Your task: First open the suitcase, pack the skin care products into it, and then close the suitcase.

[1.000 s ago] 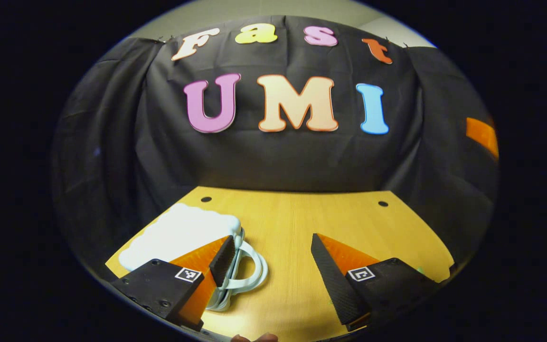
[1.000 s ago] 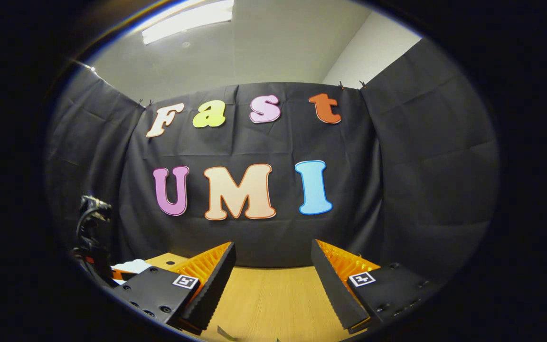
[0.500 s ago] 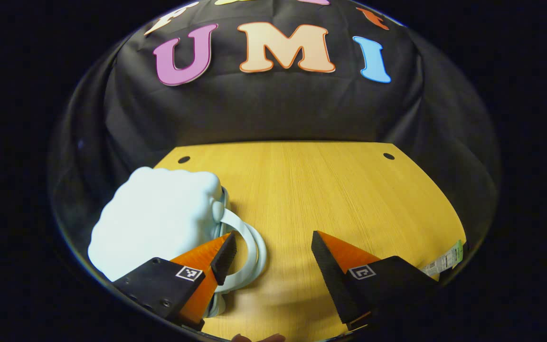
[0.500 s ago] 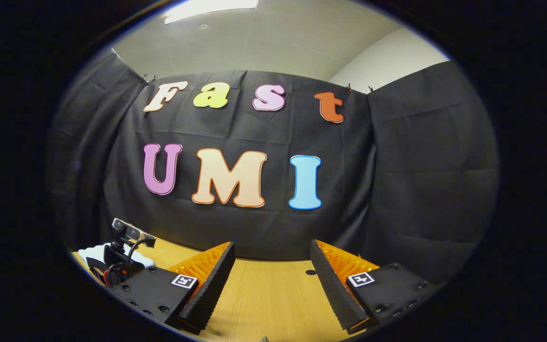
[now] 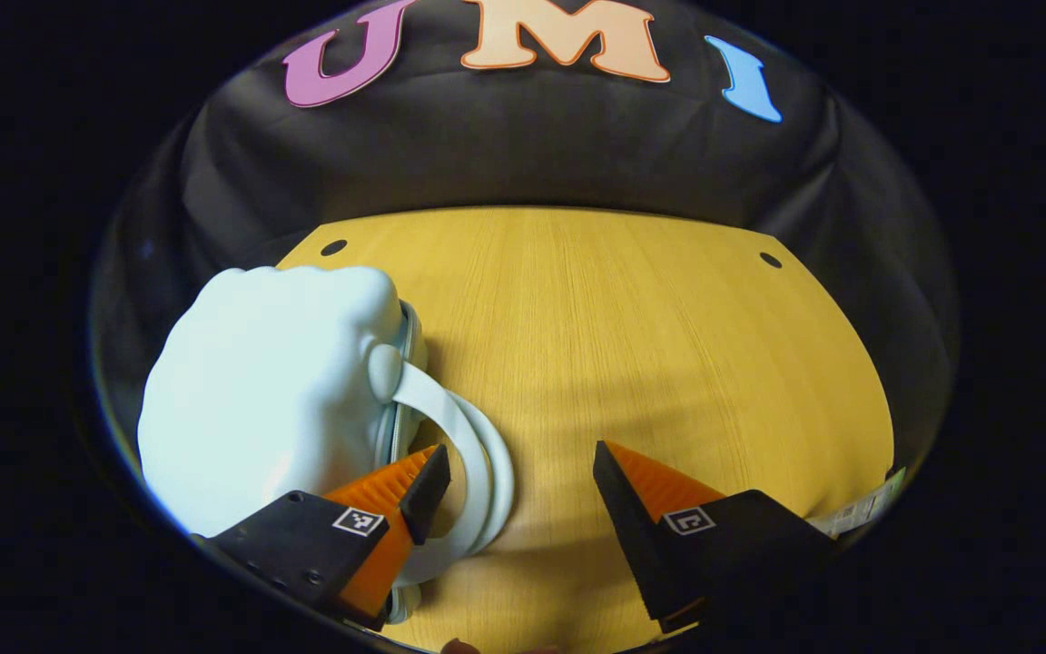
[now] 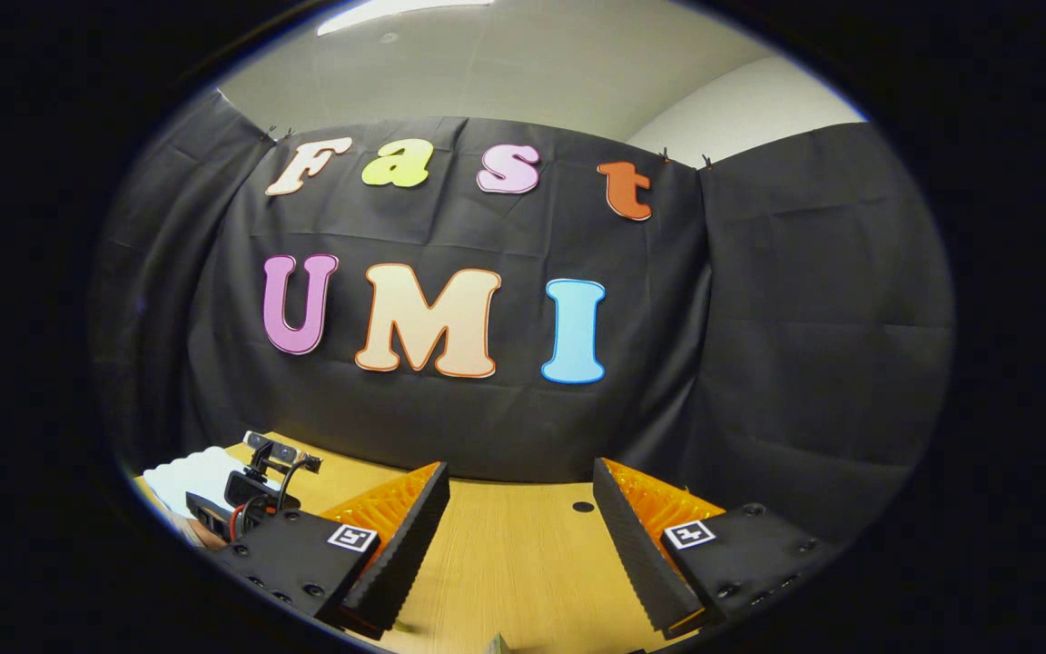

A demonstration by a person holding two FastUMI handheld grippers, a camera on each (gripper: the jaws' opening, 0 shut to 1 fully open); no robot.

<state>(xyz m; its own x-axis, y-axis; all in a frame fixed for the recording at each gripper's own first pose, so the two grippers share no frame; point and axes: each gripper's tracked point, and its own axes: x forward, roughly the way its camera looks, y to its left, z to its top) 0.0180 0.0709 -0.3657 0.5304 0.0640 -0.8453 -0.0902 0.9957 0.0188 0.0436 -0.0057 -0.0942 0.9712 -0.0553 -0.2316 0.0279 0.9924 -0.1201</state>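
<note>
Bare desk (image 5: 632, 345) ahead of the left tool (image 5: 514, 472), gaping empty; suitcase (image 5: 260, 400) handle (image 5: 478, 463) beside its left finger. Right tool (image 6: 518, 500) gapes empty too.

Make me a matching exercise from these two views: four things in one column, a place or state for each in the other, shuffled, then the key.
Things:
1. suitcase
2. suitcase handle
3. left gripper
4. right gripper

Places or states:
A. open, above bare table, facing the cloth wall
B. pale, closed, lying on the table's left
C. open, one finger beside the looped handle
D. curved loop sticking out from the suitcase's side

Pairs: 1-B, 2-D, 3-C, 4-A
</note>
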